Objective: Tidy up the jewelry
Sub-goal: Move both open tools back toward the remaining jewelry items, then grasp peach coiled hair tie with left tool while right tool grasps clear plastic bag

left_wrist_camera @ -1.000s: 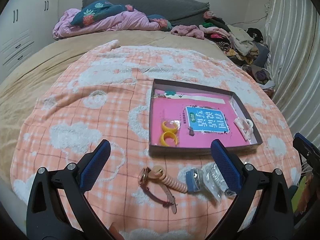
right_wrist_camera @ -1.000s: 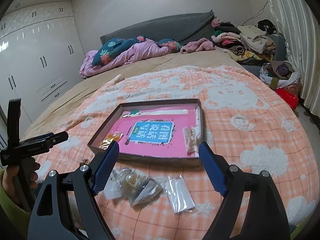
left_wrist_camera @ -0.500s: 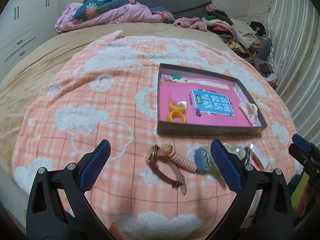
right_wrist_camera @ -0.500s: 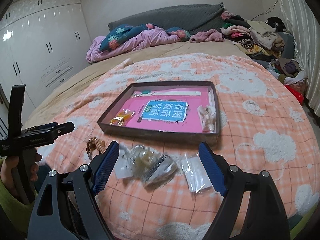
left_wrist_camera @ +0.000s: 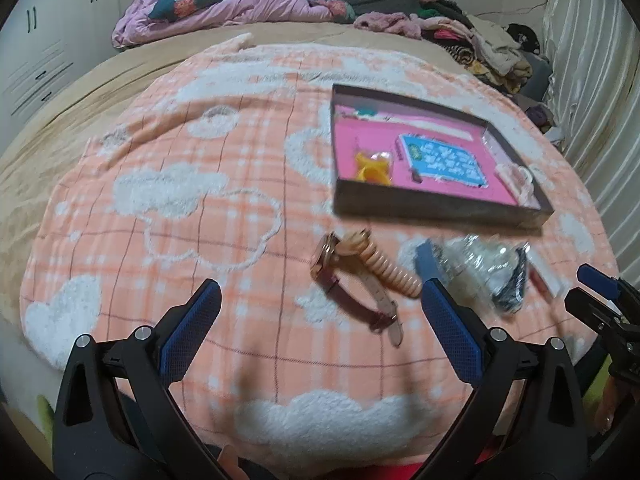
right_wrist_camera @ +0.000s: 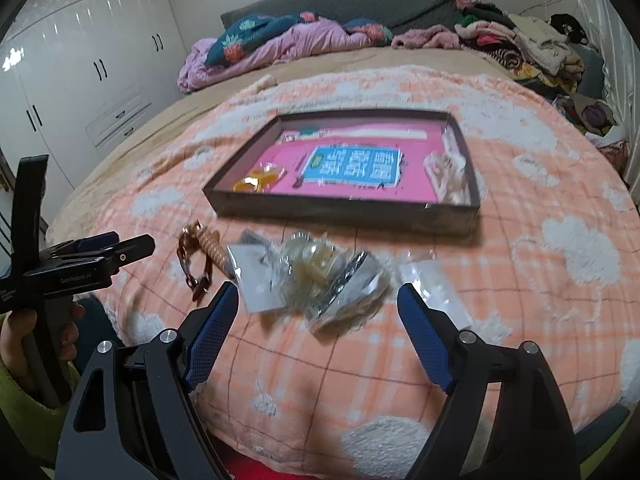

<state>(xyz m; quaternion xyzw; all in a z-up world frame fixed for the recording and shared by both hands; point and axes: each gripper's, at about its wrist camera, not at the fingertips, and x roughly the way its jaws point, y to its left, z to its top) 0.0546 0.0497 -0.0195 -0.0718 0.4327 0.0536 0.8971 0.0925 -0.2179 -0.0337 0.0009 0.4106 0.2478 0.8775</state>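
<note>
A shallow brown box (left_wrist_camera: 436, 206) with a pink floor lies on the peach cloud blanket; it also shows in the right wrist view (right_wrist_camera: 344, 204). Inside are yellow rings (left_wrist_camera: 374, 168), a blue card (left_wrist_camera: 442, 158) and a pale bagged piece (left_wrist_camera: 518, 178). In front of the box lie a watch with a dark red strap (left_wrist_camera: 352, 292), a peach coil band (left_wrist_camera: 390, 266) and several clear bags of jewelry (right_wrist_camera: 320, 280). A separate clear bag (right_wrist_camera: 434, 290) lies to the right. My left gripper (left_wrist_camera: 320, 320) is open and empty, near the watch. My right gripper (right_wrist_camera: 318, 324) is open and empty, near the bags.
The blanket (left_wrist_camera: 180, 184) covers a bed. Pink and blue bedding (left_wrist_camera: 224, 4) and a clothes pile (left_wrist_camera: 488, 48) lie at the far end. White wardrobes (right_wrist_camera: 80, 80) stand at the left, curtains (left_wrist_camera: 592, 80) at the right.
Both grippers have pulled back toward the near edge of the bed and tilted down, so the box and loose items sit farther away. Nothing was picked up.
</note>
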